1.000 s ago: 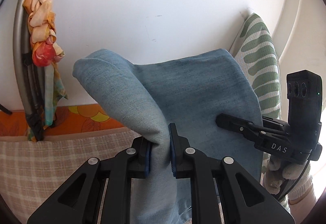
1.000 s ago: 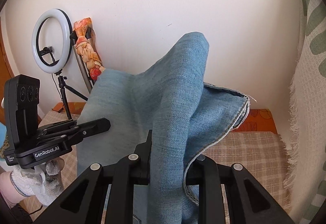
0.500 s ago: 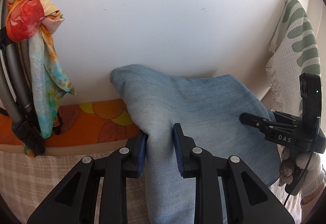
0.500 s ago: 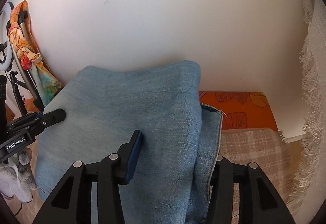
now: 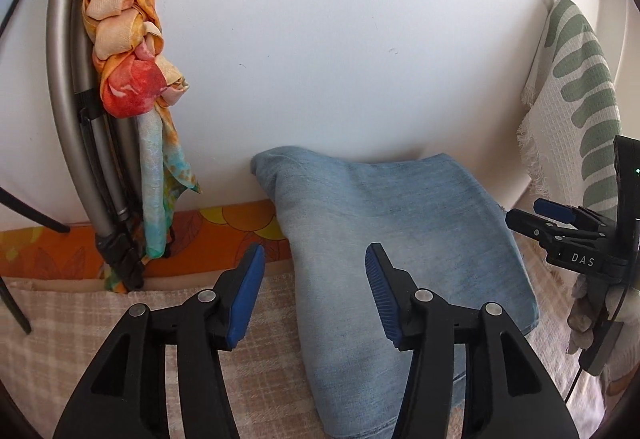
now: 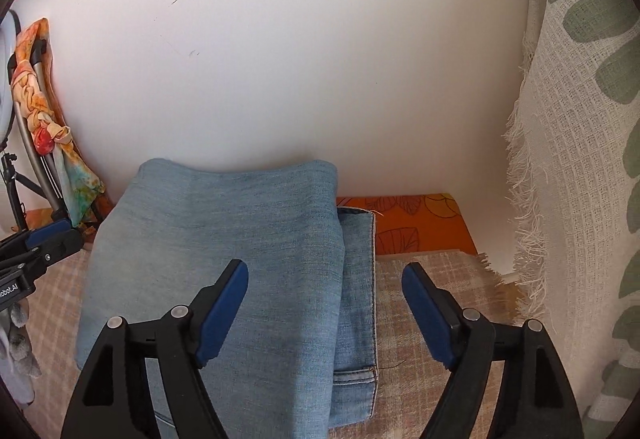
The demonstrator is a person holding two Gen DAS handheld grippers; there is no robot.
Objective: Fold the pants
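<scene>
Left wrist: fold just released; left gripper & right gripper jaws just opened, empty, pants flat. Next: smooth/refold.

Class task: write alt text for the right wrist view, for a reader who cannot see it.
Folded blue pants lie on a checked cloth against a white wall. The right gripper is open above them, having just been opening, with nothing pressed between its blue pads.

Left wrist view: looks down and forward along the left gripper, close over the folded pants, facing the far white wall.
Right wrist view: same tilt and nearness, from the right side.
Shared: pants, wall, plaid cover, each other's gripper.
</scene>
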